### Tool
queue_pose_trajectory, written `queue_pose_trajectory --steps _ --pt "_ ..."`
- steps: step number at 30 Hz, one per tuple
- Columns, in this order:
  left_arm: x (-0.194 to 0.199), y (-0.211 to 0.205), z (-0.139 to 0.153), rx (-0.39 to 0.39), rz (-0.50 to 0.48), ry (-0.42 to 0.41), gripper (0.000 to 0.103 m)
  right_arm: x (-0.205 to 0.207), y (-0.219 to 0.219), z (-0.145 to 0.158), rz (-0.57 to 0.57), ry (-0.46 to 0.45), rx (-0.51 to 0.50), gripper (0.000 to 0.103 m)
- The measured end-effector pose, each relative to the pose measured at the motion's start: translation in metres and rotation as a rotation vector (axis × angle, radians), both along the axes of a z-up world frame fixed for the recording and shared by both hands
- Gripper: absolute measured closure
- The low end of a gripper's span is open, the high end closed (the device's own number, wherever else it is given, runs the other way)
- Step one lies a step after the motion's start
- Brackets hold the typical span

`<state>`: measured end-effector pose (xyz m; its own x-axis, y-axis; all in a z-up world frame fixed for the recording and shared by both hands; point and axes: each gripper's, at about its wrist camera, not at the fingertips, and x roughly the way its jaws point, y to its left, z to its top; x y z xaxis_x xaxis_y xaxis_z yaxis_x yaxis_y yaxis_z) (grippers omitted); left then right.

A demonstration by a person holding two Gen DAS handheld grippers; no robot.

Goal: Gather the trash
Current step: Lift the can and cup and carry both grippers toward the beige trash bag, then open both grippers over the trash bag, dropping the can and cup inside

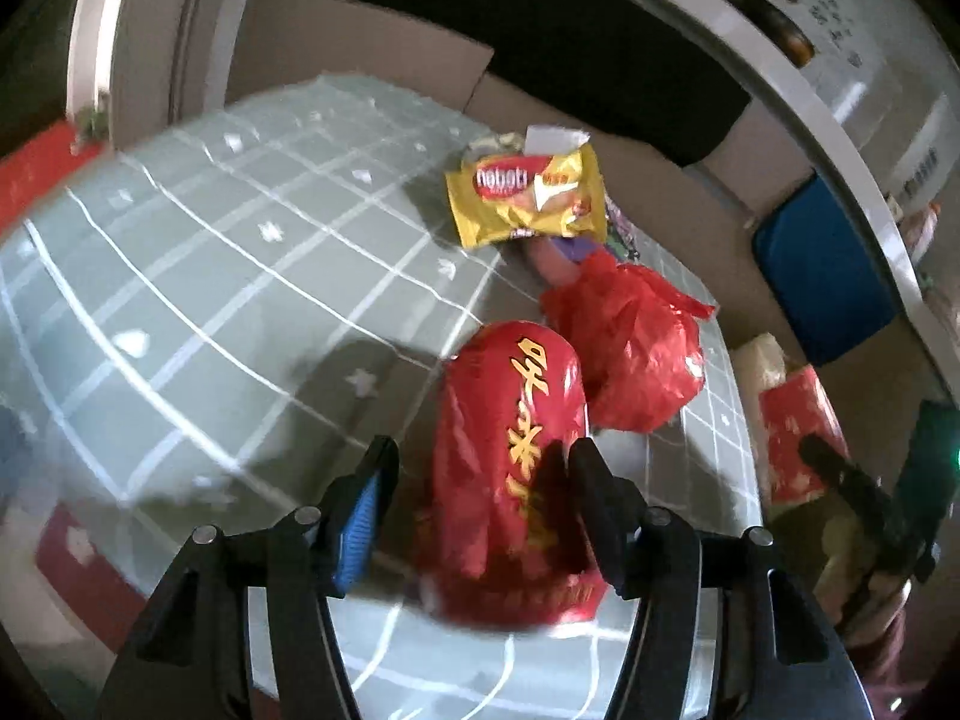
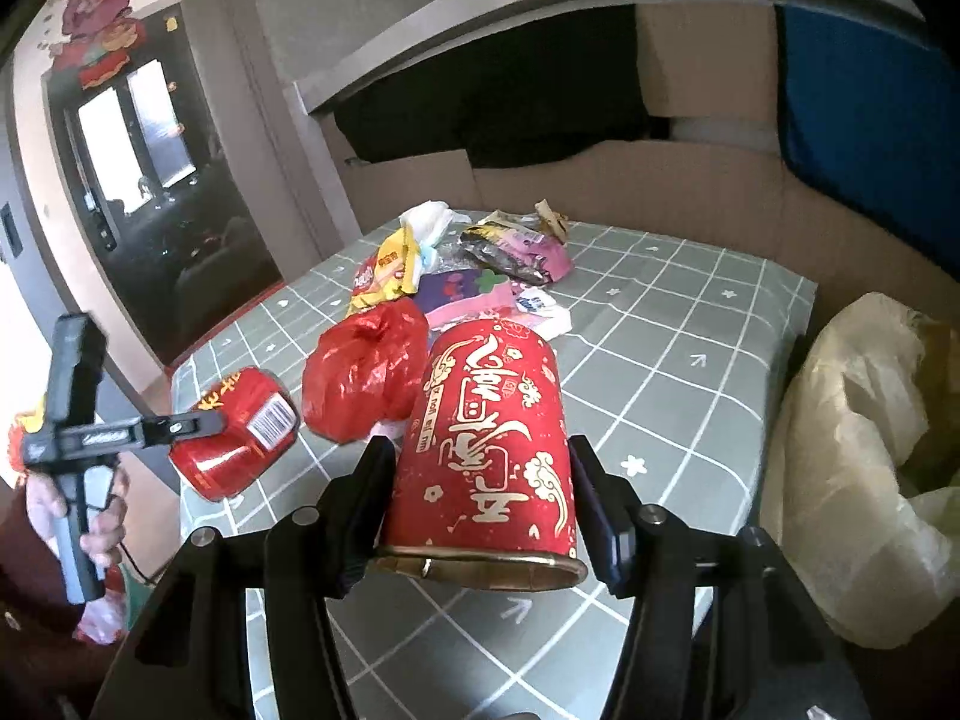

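Closest to me, the right tool (image 2: pixel 480 474) has its two black fingers closed against the sides of a red paper cup with gold lettering (image 2: pixel 486 450), mouth toward the wrist and gold rim facing back; that cup looks light and thin-walled, so I'd judge it crushes easily and is best pinched low on the wall, not hard. The left tool (image 1: pixel 480 474) stands wide, with a red drink can with yellow characters (image 1: pixel 510 468) between its fingers; whether the right finger is really pressing the can or only beside it, I cannot tell, and the left blue pad sits apart from it. The can seems stiff and slick, likely to roll. Just beyond on the green checked table (image 1: pixel 210 300) lies a crumpled red plastic bag (image 1: pixel 630 348), soft and shapeless, then a yellow snack wrapper (image 1: pixel 528 198), then pink and purple packets (image 2: pixel 510 264) heaped together, overlapping so their number is unclear. Motion blur smears the can's lower end.
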<state>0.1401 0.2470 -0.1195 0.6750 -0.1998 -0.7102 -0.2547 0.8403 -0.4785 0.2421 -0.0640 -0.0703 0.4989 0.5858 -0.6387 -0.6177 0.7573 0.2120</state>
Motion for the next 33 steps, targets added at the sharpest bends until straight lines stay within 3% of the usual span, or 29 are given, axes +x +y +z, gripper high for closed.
queue_pose_trajectory --steps 3,4,5,10,15,23,29,33 --pt "0.011 -0.001 -0.009 -0.097 0.003 0.030 0.045 -0.004 -0.005 -0.002 -0.010 -0.002 -0.013 0.048" --pt "0.013 -0.002 -0.008 -0.112 0.008 0.029 0.051 -0.003 -0.006 -0.003 -0.011 0.002 -0.015 0.048" --pt "0.013 -0.004 -0.006 -0.105 0.008 0.025 0.051 -0.004 -0.007 -0.004 -0.013 0.005 -0.016 0.048" --pt "0.006 -0.018 0.016 0.051 -0.002 -0.032 0.051 -0.004 -0.007 -0.008 -0.016 0.005 -0.029 0.048" --pt "-0.005 -0.027 0.035 0.129 0.010 -0.090 0.051 -0.003 -0.007 -0.008 -0.015 0.014 -0.016 0.048" --pt "-0.005 -0.069 0.085 0.280 0.001 -0.297 0.051 -0.001 -0.014 0.006 -0.059 -0.049 0.018 0.048" --pt "0.044 -0.129 0.111 0.299 -0.103 -0.384 0.051 0.016 -0.045 0.049 -0.183 -0.139 0.097 0.048" --pt "0.083 -0.179 0.118 0.293 -0.193 -0.413 0.051 0.022 -0.075 0.074 -0.265 -0.230 0.077 0.048"
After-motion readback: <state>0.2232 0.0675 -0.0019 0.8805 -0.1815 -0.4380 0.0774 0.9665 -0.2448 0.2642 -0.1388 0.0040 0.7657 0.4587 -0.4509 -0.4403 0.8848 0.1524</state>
